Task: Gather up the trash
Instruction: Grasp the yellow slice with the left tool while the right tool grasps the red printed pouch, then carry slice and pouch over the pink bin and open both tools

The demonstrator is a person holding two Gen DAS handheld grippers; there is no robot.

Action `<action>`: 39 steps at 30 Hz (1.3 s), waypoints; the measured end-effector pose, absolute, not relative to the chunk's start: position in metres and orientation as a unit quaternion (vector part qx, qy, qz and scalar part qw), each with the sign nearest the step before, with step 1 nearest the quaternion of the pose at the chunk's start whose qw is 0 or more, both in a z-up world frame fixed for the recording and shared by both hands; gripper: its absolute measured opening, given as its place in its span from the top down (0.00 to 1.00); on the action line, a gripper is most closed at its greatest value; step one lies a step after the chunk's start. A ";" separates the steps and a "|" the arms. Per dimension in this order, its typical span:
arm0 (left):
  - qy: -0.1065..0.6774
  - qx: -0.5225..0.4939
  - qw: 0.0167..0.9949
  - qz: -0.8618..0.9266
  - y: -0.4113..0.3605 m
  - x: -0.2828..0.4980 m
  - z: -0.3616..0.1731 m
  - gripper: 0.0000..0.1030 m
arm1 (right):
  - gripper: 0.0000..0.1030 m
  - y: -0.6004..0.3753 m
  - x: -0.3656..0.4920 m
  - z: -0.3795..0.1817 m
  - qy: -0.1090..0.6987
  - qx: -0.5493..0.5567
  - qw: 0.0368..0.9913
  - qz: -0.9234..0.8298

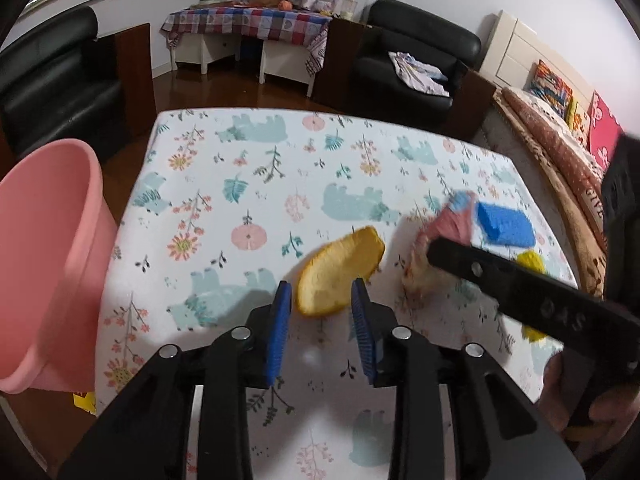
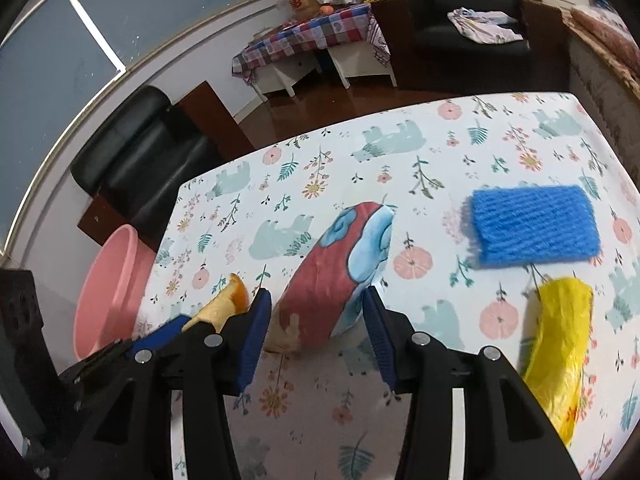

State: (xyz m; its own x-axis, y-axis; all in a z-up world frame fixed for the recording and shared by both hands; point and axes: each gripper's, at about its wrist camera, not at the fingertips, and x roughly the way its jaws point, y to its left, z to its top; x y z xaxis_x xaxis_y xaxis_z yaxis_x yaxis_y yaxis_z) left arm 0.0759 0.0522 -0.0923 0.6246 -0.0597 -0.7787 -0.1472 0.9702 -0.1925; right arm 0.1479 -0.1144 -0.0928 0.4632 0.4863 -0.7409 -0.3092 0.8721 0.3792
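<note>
An orange peel (image 1: 340,272) lies on the floral tablecloth (image 1: 240,184), just between the tips of my left gripper (image 1: 321,284), whose blue pads stand open and apart from it. In the right wrist view a red and blue wrapper (image 2: 340,264) stands on the cloth between the open pads of my right gripper (image 2: 316,292), with a small gap on the left side. The same wrapper (image 1: 448,228) shows blurred in the left view, behind the right gripper's black finger (image 1: 520,288). The peel (image 2: 228,304) also shows at the right view's lower left.
A pink bin (image 1: 52,260) stands off the table's left edge, also seen as the pink bin (image 2: 116,280). A blue sponge (image 2: 532,226) and a crumpled yellow bag (image 2: 560,340) lie to the right of the wrapper. Black armchairs and a bed surround the table.
</note>
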 end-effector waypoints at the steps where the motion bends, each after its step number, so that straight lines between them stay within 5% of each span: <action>1: 0.434 -0.121 0.892 0.025 0.051 0.075 -0.094 0.70 | 0.54 -0.113 0.150 -0.092 0.461 0.092 0.851 0.234; 15: 0.420 -0.172 0.890 0.028 0.065 0.079 -0.093 0.70 | 0.54 -0.117 0.158 -0.096 0.457 0.108 0.857 0.214; 18: 0.418 -0.163 0.893 0.032 0.062 0.081 -0.094 0.70 | 0.66 -0.117 0.156 -0.099 0.457 0.109 0.857 0.211; 22: 0.417 -0.145 0.897 0.034 0.057 0.079 -0.094 0.92 | 0.79 -0.116 0.149 -0.098 0.451 0.106 0.859 0.219; 27: 0.401 -0.135 0.905 0.034 0.055 0.072 -0.084 0.96 | 0.88 -0.118 0.139 -0.092 0.439 0.095 0.866 0.218; 39: 0.337 -0.114 0.933 0.061 0.066 0.041 -0.042 0.96 | 0.91 -0.110 0.107 -0.057 0.402 0.080 0.876 0.254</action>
